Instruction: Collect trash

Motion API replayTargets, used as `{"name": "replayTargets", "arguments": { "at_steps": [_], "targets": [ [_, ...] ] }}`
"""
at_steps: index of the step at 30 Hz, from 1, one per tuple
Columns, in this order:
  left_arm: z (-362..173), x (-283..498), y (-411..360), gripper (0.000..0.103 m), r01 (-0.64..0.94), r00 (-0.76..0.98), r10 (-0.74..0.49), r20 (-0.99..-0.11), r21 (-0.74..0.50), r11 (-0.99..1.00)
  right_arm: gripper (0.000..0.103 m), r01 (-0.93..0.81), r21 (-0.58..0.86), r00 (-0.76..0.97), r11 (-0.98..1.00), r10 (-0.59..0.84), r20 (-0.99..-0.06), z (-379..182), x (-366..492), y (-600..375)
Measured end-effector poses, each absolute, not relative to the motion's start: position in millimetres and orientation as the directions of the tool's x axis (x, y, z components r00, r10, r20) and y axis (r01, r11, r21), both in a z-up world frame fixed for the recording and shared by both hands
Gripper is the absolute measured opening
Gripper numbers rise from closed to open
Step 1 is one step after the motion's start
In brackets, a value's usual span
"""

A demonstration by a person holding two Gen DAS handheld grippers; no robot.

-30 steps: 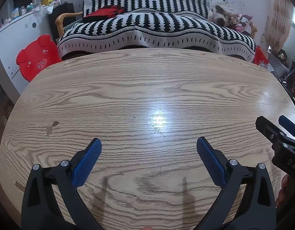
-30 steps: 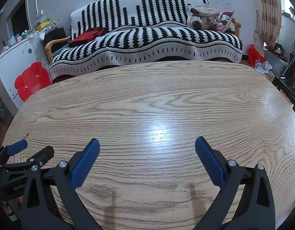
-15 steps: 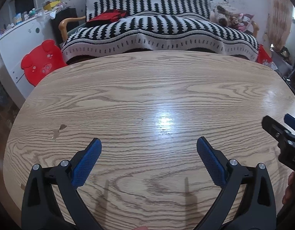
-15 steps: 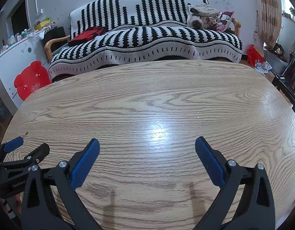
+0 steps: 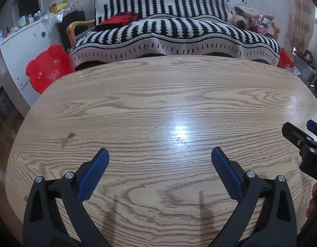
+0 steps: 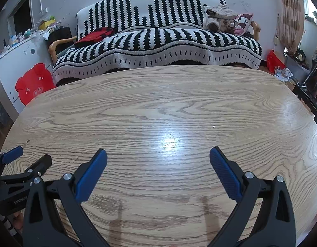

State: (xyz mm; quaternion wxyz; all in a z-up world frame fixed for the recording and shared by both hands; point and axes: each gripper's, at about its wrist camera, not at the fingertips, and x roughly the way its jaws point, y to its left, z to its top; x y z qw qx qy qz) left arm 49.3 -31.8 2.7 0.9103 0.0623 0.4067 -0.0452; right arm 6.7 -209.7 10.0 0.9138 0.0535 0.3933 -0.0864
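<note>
My left gripper (image 5: 160,154) hangs open over the near part of a wooden table (image 5: 158,94), nothing between its blue pads. My right gripper (image 6: 158,154) is open too, held low over the same table (image 6: 158,103). Each shows at the edge of the other's view: the right gripper (image 5: 300,131) at the far right of the left wrist view, the left gripper (image 6: 28,156) at the far left of the right wrist view. A tiny white speck (image 6: 214,126) lies on the wood right of centre. No other piece of trash is visible on the table.
Beyond the table's far edge stands a sofa under a black-and-white striped blanket (image 5: 174,35), with red cloth (image 5: 119,19) and soft toys (image 5: 243,15) on it. A red pig-shaped stool (image 5: 47,70) and a white cabinet (image 5: 20,41) are at left. Red bags and clutter (image 6: 275,61) lie at right.
The left wrist view has shifted: the table, stool and sofa sit further right and the small brown mark on the wood is nearer centre. The right gripper has barely moved. Both stay open.
</note>
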Motion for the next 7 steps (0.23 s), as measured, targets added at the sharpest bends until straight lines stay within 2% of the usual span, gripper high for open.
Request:
{"name": "replayTargets", "arguments": {
  "at_steps": [7],
  "targets": [
    [4.5,50.1,-32.2,0.096,0.148,0.678,-0.037,-0.734,0.087,0.985,0.096,0.212,0.027,0.672,0.977,-0.126,-0.73,8.6,4.7,-218.4]
  ]
}}
